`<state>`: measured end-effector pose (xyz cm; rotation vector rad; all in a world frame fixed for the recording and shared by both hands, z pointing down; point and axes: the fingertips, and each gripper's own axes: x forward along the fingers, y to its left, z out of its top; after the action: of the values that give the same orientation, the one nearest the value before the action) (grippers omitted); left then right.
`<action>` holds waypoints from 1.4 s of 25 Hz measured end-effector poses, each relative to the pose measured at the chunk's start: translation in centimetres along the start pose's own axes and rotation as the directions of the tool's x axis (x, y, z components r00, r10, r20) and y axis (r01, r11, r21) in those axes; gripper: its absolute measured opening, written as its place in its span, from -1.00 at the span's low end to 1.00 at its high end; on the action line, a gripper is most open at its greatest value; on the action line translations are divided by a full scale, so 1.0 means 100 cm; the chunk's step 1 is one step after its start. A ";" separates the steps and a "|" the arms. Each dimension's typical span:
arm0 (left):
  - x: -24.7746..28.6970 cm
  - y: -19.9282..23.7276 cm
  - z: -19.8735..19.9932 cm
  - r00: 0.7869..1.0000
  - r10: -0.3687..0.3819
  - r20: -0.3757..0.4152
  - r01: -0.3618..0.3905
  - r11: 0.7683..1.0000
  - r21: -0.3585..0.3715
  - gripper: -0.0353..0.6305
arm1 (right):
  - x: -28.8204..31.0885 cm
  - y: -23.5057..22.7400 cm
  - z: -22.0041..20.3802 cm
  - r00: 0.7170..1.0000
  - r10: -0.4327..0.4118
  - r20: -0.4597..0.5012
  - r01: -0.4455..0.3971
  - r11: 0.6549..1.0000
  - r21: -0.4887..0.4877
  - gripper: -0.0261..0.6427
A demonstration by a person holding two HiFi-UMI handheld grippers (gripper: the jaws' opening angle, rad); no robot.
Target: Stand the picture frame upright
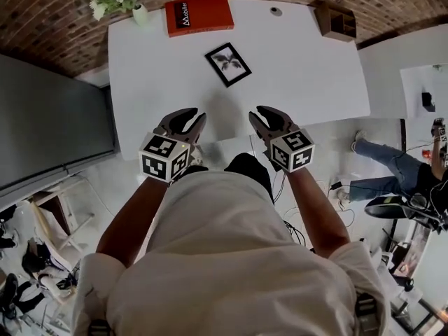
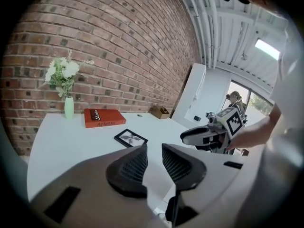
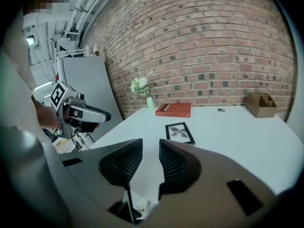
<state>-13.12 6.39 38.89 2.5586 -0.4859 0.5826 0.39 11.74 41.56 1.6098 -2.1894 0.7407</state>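
Left gripper (image 2: 154,151), jaws apart, sees right gripper (image 2: 184,137).

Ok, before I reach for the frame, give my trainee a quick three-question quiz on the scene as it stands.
1. How does the picture frame sit on the white table?
2. What lies closest to the vase of white flowers? A: the red book; B: a mug; C: a laptop.
3. True or false: the left gripper is clamped on the frame.

Key
1. Lying flat, picture side up, not yet stood up.
2. A.
3. False: its jaws stand apart with nothing between them, short of the frame; the right gripper likewise.
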 end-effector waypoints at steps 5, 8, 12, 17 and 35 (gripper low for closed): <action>0.022 0.013 0.000 0.999 -0.025 -0.019 0.024 0.998 -0.056 -0.58 | 0.016 -0.013 0.005 1.000 -0.008 -0.009 0.008 1.000 0.028 -0.58; 0.041 0.019 0.000 0.999 -0.027 -0.032 0.024 0.995 -0.095 -0.58 | 0.028 -0.030 0.011 1.000 0.003 -0.019 -0.002 1.000 0.022 -0.58; 0.064 0.031 -0.001 0.998 0.008 -0.054 -0.016 0.989 -0.144 -0.58 | 0.052 -0.051 0.015 0.997 0.049 -0.056 -0.049 0.999 0.005 -0.58; 0.100 0.045 0.003 0.996 0.042 -0.081 -0.059 0.975 -0.216 -0.59 | 0.082 -0.086 0.019 0.988 0.106 -0.115 -0.108 0.994 -0.005 -0.58; 0.190 0.099 -0.013 0.970 0.173 -0.169 -0.227 0.892 -0.390 -0.59 | 0.182 -0.152 0.010 0.912 0.268 -0.312 -0.292 0.956 -0.032 -0.58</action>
<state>-1.67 -5.50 52.53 2.0736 -0.7474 0.6393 9.24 -6.54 53.84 1.0688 -2.2080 0.9034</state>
